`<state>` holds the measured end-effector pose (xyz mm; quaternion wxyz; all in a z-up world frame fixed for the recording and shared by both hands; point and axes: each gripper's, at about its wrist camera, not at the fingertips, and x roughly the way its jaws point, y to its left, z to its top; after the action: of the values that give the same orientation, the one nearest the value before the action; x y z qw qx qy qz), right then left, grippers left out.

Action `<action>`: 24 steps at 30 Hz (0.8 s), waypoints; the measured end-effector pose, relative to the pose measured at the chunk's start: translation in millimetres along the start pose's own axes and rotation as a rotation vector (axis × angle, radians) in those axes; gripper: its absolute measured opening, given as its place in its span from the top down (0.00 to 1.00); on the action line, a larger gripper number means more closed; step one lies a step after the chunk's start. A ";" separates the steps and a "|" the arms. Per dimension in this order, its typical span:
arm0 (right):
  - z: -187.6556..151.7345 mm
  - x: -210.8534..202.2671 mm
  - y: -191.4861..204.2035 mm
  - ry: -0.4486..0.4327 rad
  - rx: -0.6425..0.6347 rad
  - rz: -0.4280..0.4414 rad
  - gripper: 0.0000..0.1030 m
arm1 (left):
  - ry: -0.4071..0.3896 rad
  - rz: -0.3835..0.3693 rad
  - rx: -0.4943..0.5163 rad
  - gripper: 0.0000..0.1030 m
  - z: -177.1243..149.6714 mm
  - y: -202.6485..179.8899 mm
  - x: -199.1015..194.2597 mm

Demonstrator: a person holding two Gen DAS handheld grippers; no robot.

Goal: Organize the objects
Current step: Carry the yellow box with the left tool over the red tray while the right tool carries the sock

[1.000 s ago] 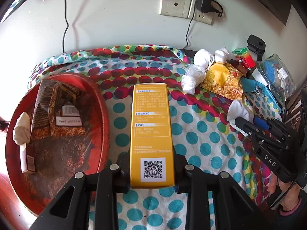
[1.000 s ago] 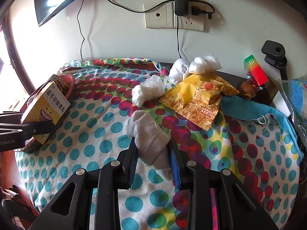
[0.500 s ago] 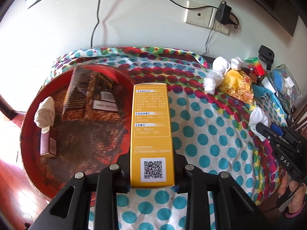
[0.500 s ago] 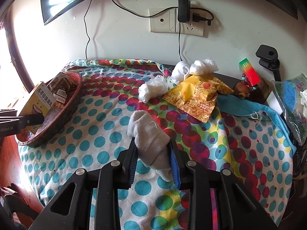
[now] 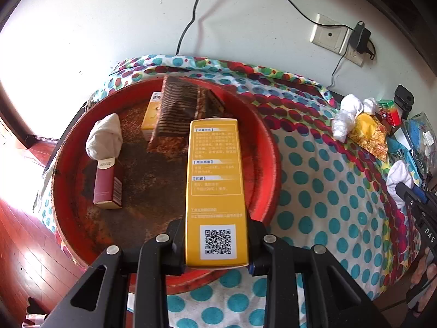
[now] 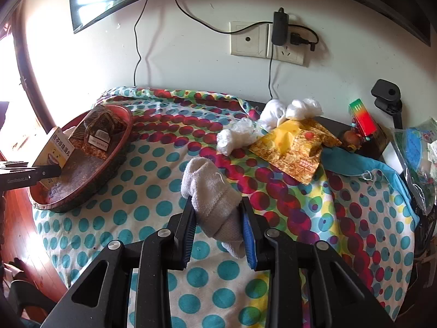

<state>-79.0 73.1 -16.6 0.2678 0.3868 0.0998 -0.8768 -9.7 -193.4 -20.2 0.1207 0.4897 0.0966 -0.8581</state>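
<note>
My left gripper (image 5: 215, 243) is shut on a tall yellow box (image 5: 215, 188) with a QR code, held above the near right part of the round red tray (image 5: 270, 158). In the tray lie a white rolled sock (image 5: 105, 136), a dark red small box (image 5: 106, 183), a brown striped packet (image 5: 177, 112) and another yellow box (image 5: 151, 112). My right gripper (image 6: 218, 232) is shut on a grey-white rolled sock (image 6: 210, 196), lifted over the dotted cloth. From the right wrist view, the tray (image 6: 117, 150) sits far left with the yellow box (image 6: 56, 150) over it.
On the dotted tablecloth (image 6: 153, 191) at the back right lie white plastic bundles (image 6: 237, 136), a yellow snack bag (image 6: 297, 145), a red-green box (image 6: 363, 117) and a blue cloth (image 6: 355, 161). A wall socket with cables (image 6: 273, 41) is behind. Wooden floor (image 5: 24, 259) drops off left.
My left gripper has carried the yellow box leftward, from over the cloth to over the red tray. My right gripper has risen slightly with the sock.
</note>
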 end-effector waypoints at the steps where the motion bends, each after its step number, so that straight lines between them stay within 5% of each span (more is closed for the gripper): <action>1: 0.6 -0.2 2.3 0.000 -0.003 0.000 0.72 | 0.001 0.007 -0.007 0.71 -0.4 4.3 1.1; 24: -1.4 2.4 15.6 0.033 -0.019 -0.021 0.72 | 0.021 0.051 -0.109 0.71 1.8 66.1 36.9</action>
<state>-70.9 59.6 -18.8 0.2605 0.3977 0.1167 -0.8720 -9.3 -261.0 -54.3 0.1679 0.4936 0.1321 -0.8430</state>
